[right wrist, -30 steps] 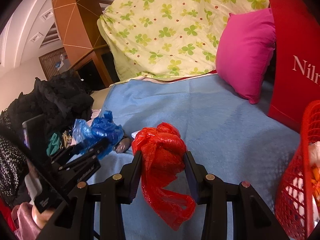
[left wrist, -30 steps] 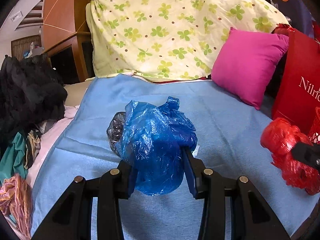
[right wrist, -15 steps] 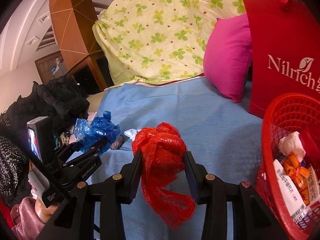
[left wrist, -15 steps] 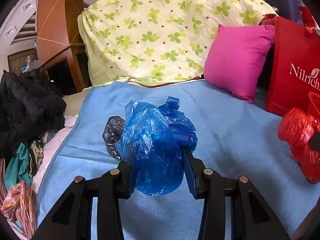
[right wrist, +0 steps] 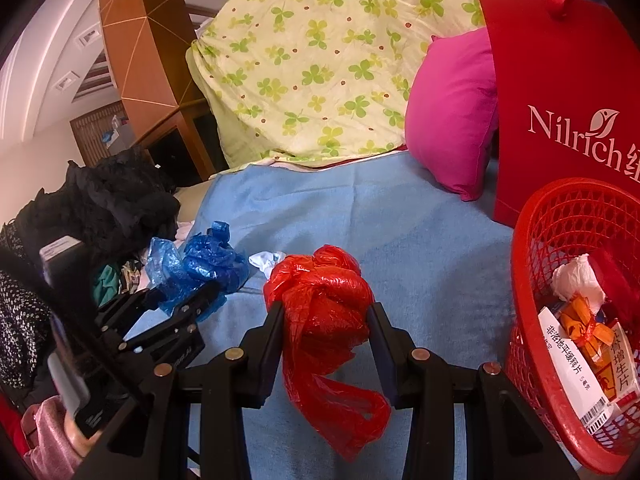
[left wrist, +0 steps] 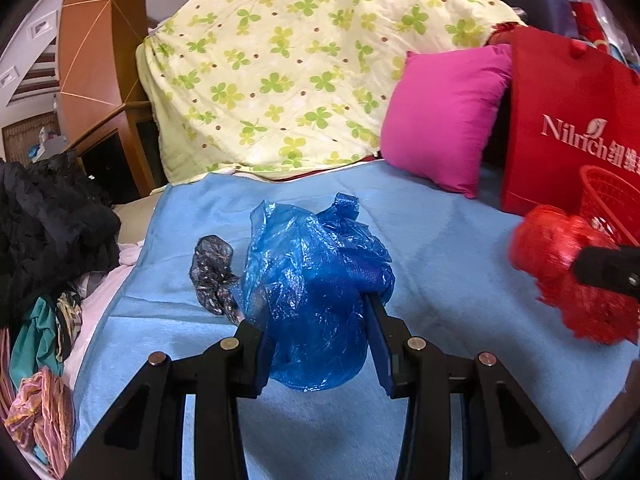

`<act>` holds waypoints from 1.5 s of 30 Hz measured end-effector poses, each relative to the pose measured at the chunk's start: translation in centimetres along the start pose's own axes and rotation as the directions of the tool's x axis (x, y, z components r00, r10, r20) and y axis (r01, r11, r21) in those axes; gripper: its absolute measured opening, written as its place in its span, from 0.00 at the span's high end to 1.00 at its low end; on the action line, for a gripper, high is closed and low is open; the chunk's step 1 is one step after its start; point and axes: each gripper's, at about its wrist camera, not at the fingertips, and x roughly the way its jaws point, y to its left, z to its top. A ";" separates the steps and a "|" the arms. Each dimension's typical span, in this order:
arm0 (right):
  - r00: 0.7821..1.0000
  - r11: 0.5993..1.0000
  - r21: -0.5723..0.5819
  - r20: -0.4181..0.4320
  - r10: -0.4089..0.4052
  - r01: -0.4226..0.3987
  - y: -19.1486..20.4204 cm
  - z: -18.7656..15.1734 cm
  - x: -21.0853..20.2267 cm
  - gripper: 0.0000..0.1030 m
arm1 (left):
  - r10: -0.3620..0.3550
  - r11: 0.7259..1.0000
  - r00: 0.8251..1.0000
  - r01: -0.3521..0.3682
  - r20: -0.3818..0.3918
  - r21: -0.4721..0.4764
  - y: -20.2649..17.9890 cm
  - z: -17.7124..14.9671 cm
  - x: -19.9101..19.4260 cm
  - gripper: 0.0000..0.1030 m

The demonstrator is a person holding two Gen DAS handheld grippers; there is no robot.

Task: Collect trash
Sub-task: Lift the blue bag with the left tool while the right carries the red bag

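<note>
My left gripper [left wrist: 316, 320] is shut on a crumpled blue plastic bag [left wrist: 312, 280], held above the light blue blanket [left wrist: 440, 264]. A black plastic bag [left wrist: 214, 276] lies on the blanket just left of it. My right gripper [right wrist: 326, 324] is shut on a crumpled red plastic bag [right wrist: 324, 300] whose tail hangs down between the fingers. In the left wrist view that red plastic bag [left wrist: 568, 272] shows at the right edge. A red mesh basket [right wrist: 560, 220] with paper and packets inside stands right of the right gripper. The left gripper [right wrist: 192, 296] with its blue bag [right wrist: 196, 264] appears at the left of the right wrist view.
A white crumpled tissue [right wrist: 266, 260] lies on the blanket behind the red bag. A red paper bag [right wrist: 560, 92] and a pink pillow [right wrist: 452, 120] stand at the back right, before a clover-print quilt [right wrist: 320, 60]. Dark clothes [right wrist: 100, 200] are piled at the left.
Both grippers have shifted right along the bed with their bags. The red basket has come into the right wrist view, and the black bag shows further out from behind the blue one.
</note>
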 end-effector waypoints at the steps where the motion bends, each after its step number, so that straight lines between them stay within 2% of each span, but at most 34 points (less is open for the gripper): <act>1: 1.000 1.000 -0.007 0.000 -0.001 0.001 0.1 0.0 0.1 0.58 | -0.013 1.000 1.000 0.013 -0.003 -0.002 -0.1 -0.2 -0.2 0.58; 7: 1.000 0.997 -0.076 0.030 0.009 -0.006 0.8 -0.2 -0.3 0.58 | -0.045 0.999 0.999 0.045 -0.017 -0.015 -0.2 -1.9 -1.0 0.58; 16: 0.993 0.988 -0.140 0.082 0.082 -0.070 1.6 -0.4 -1.8 0.58 | -0.003 1.000 0.999 0.002 -0.040 -0.025 -0.7 -5.7 -3.6 0.58; 21: 0.989 0.987 -0.135 0.107 0.100 -0.085 1.3 -0.3 -2.9 0.58 | -0.011 0.998 0.998 0.007 -0.062 -0.057 -1.2 -6.7 -5.7 0.58; 31: 0.977 0.990 -0.101 0.176 0.119 -0.102 -1.1 -0.1 -6.2 0.58 | 0.026 0.998 0.999 -0.029 -0.044 -0.055 -2.3 -4.7 -9.2 0.58; 45: 0.955 0.993 -0.040 0.272 0.122 -0.115 -5.4 0.4 -10.1 0.58 | -0.044 0.998 0.999 0.045 0.020 -0.042 -5.6 -0.8 -12.4 0.58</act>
